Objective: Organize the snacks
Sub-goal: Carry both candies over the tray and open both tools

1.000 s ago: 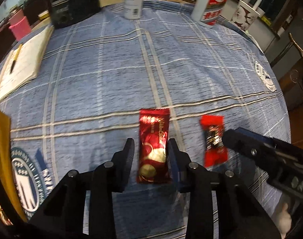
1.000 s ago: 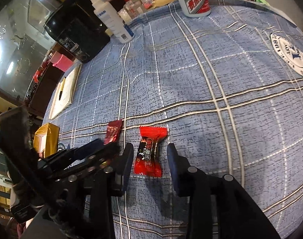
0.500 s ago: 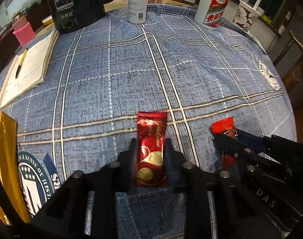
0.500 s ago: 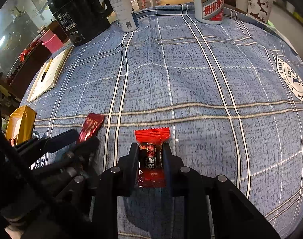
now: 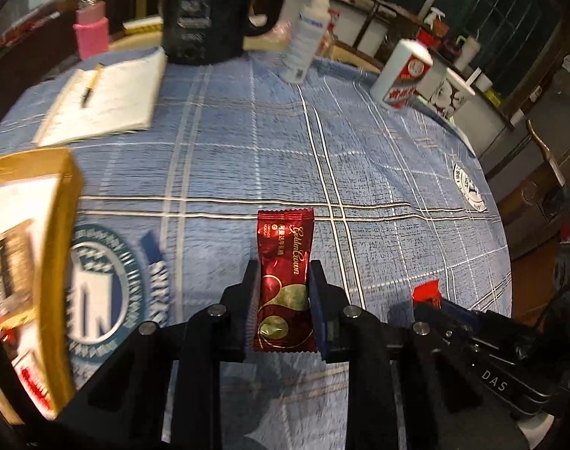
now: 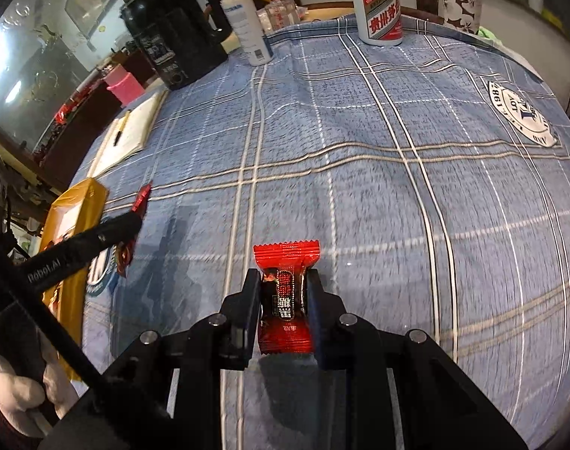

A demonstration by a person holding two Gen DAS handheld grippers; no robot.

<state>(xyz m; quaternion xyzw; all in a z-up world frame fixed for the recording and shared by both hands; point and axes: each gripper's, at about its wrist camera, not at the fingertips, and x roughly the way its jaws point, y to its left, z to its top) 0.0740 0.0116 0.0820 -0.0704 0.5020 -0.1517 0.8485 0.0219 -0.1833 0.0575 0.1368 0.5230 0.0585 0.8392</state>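
My left gripper (image 5: 283, 281) is shut on a long dark red candy wrapper (image 5: 284, 258) with gold print, held clear of the blue checked tablecloth (image 5: 228, 157). My right gripper (image 6: 283, 288) is shut on a shorter bright red and black candy (image 6: 285, 300), also lifted. An open gold box (image 5: 33, 262) with packets inside stands at the left. In the right wrist view the left gripper (image 6: 133, 221) shows at the left with its wrapper (image 6: 140, 198), beside the gold box (image 6: 73, 225). In the left wrist view the right gripper (image 5: 431, 305) shows at the lower right with a red corner of its candy (image 5: 426, 292).
At the far side stand a black kettle (image 5: 202, 11), a white pump bottle (image 5: 307, 41), a red-and-white bottle (image 6: 378, 3), a paper cup (image 6: 459, 3) and a pink cup (image 5: 92, 33). A notebook with a pen (image 5: 105, 97) lies at the far left. A gloved hand (image 6: 18, 393) holds the left gripper.
Both grippers closed on their candies and lifted them off the cloth. Both have shifted left towards the gold box, which now looms larger in the left wrist view.
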